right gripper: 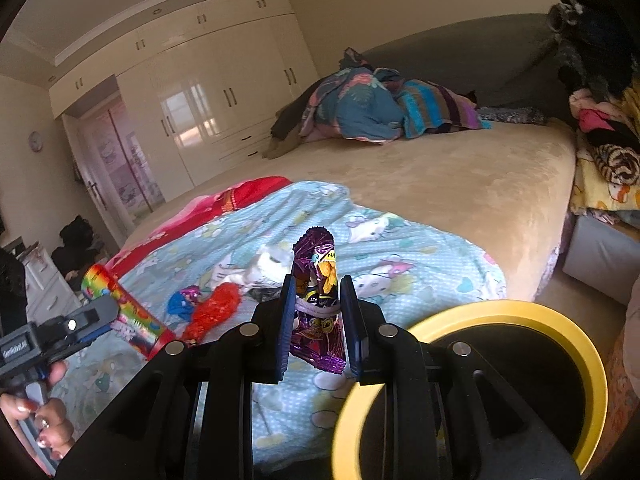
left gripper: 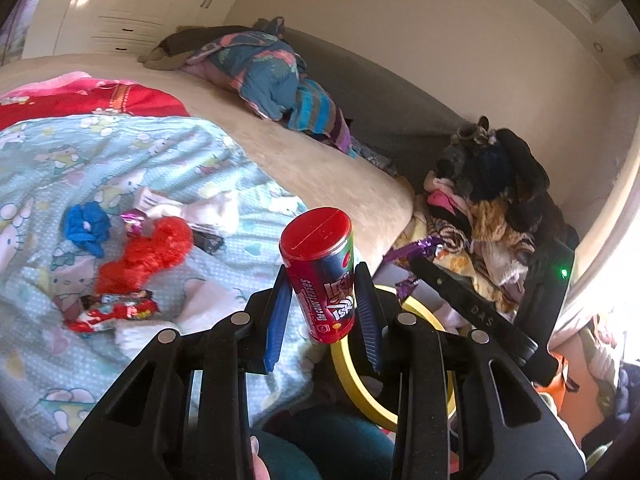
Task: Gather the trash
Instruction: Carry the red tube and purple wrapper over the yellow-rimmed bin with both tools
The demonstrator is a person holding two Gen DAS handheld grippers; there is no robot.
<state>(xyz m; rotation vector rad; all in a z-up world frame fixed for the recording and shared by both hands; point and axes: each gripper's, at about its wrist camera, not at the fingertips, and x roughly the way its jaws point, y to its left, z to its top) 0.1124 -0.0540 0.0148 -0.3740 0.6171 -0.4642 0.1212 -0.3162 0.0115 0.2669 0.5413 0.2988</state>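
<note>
Here the left tool (left gripper: 322, 300) clamps a red candy tube (left gripper: 320, 276) upright above the bed's (right gripper: 460, 184) near edge, while the right tool (right gripper: 318, 320) pinches a purple wrapper (right gripper: 318, 280). The yellow-rimmed bin (right gripper: 560, 324) sits at four o'clock, just beside it. Loose wrappers (left gripper: 120, 308) lie at nine o'clock on the blue blanket (left gripper: 160, 152).

A large bed (right gripper: 460, 184) with a beige cover fills the room. A pale blue cartoon-cat blanket (right gripper: 420, 256) lies spread over its near part, with a red blanket (right gripper: 248, 196) beside it. Rumpled blue and striped bedding (right gripper: 384, 108) sits near the grey headboard (right gripper: 460, 48). Glossy cream wardrobes (right gripper: 208, 92) line the far wall. A heap of clothes (left gripper: 492, 200) rises beside the bed.
</note>
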